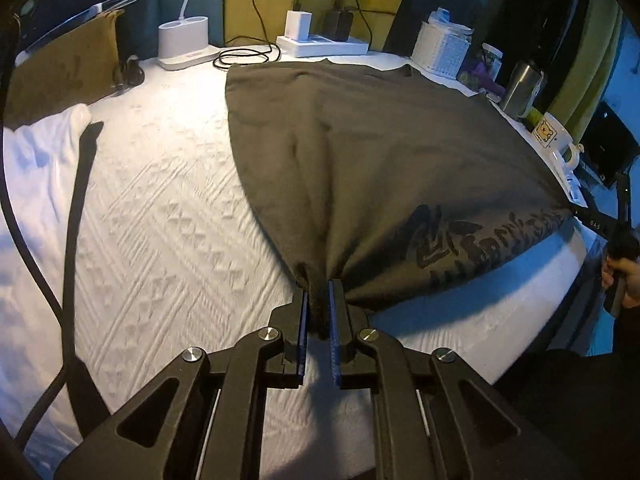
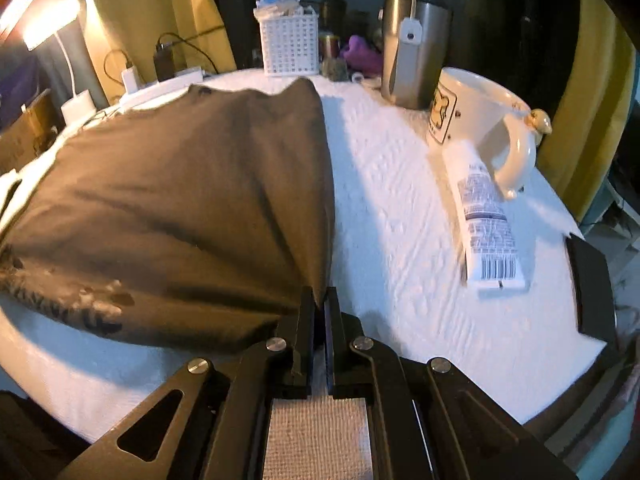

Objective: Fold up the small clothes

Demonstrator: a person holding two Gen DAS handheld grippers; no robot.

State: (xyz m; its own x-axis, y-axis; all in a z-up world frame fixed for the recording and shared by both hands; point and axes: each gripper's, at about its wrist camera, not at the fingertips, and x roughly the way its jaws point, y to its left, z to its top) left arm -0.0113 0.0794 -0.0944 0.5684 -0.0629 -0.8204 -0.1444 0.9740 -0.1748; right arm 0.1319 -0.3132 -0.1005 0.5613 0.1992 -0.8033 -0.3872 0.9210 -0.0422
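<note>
A dark olive-brown T-shirt (image 1: 380, 152) with a black print lies spread on the white quilted table cover (image 1: 160, 220). My left gripper (image 1: 319, 292) is shut on the shirt's near left corner, cloth bunched between the blue pads. My right gripper (image 2: 319, 300) is shut on the shirt's (image 2: 180, 200) near right corner. In the left wrist view the right gripper's fingers (image 1: 592, 218) and the hand holding it show at the far right, pinching that corner. The near edge is lifted and stretched between both grippers.
At the back stand a white lamp base (image 1: 184, 42), a power strip with chargers (image 1: 322, 42), a white basket (image 2: 289, 46) and a steel tumbler (image 2: 414, 52). A white mug (image 2: 480, 120) and a tube (image 2: 486, 216) lie right of the shirt. White cloth (image 1: 36, 168) lies left.
</note>
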